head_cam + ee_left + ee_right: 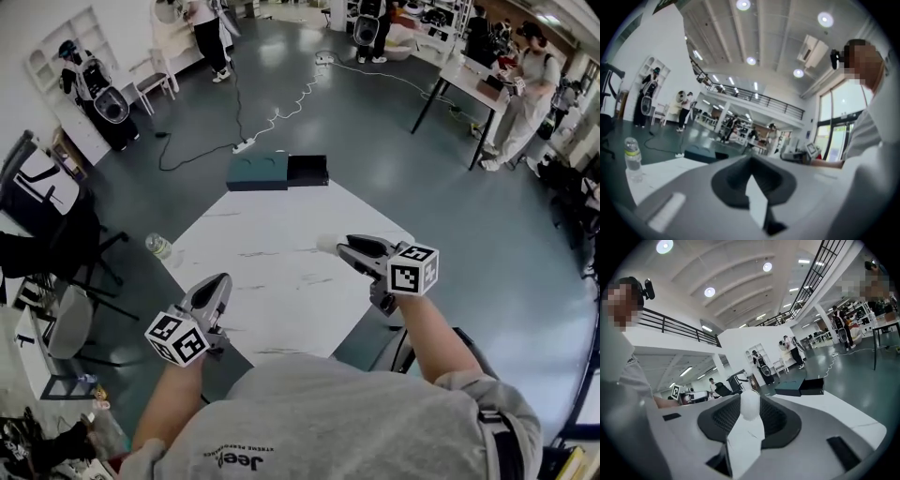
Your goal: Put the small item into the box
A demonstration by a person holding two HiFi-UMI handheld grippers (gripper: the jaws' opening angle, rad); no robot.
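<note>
Right tool grips small item, bottle left, box ahead

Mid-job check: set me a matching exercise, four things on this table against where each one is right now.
Things:
1. small white item
2. box
3. bottle
4. left gripper

Places:
A. at the far end of the table
B. over the table's near side, nothing in it
C. by the table's left edge
D. between the jaws of the right gripper

Pairs: 1-D, 2-A, 3-C, 4-B
</note>
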